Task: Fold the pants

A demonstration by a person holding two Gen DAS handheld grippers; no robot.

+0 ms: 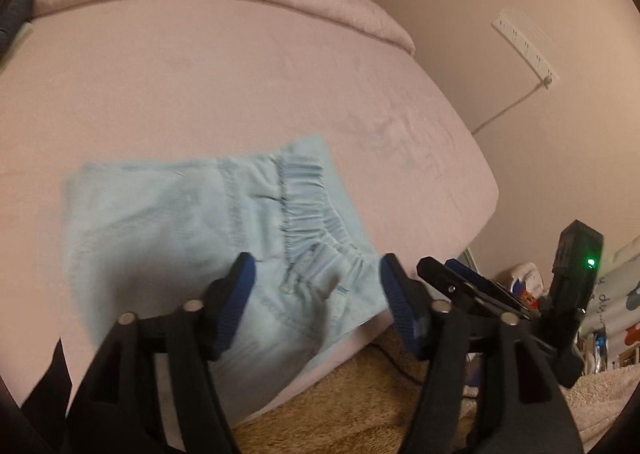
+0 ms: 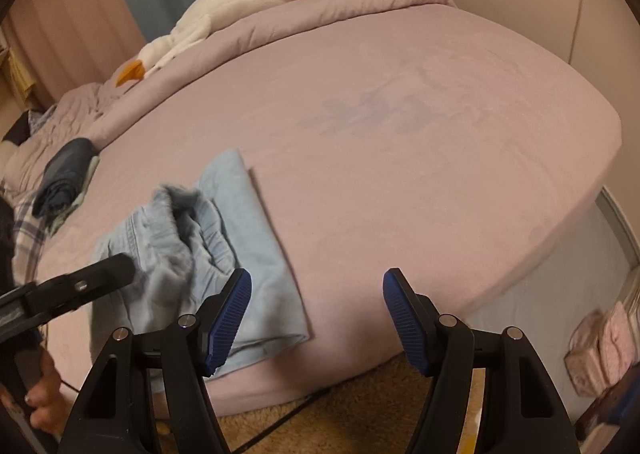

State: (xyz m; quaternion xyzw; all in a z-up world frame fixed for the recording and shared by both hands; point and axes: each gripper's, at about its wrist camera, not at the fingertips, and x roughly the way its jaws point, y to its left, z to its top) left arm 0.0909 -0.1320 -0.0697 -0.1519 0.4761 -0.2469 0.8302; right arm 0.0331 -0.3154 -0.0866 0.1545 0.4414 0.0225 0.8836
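Observation:
Light blue pants [image 1: 192, 230] lie folded into a compact pile near the front edge of a pink bed [image 1: 240, 74], with the elastic waistband on top. They also show in the right wrist view [image 2: 240, 254], waistband bunched at the left. My left gripper [image 1: 316, 294] is open and empty, just above the waistband end of the pile. My right gripper [image 2: 316, 310] is open and empty, above the bed sheet [image 2: 400, 154] to the right of the pants. The left gripper's finger [image 2: 100, 274] reaches in at the left by the waistband.
A white plush goose [image 2: 224, 10] lies on the rumpled duvet at the far end. Dark folded clothes [image 2: 64, 174] sit at the bed's left side. A power strip [image 1: 524, 46] hangs on the wall. Tan carpet [image 1: 352, 406] and a cable lie below the bed edge.

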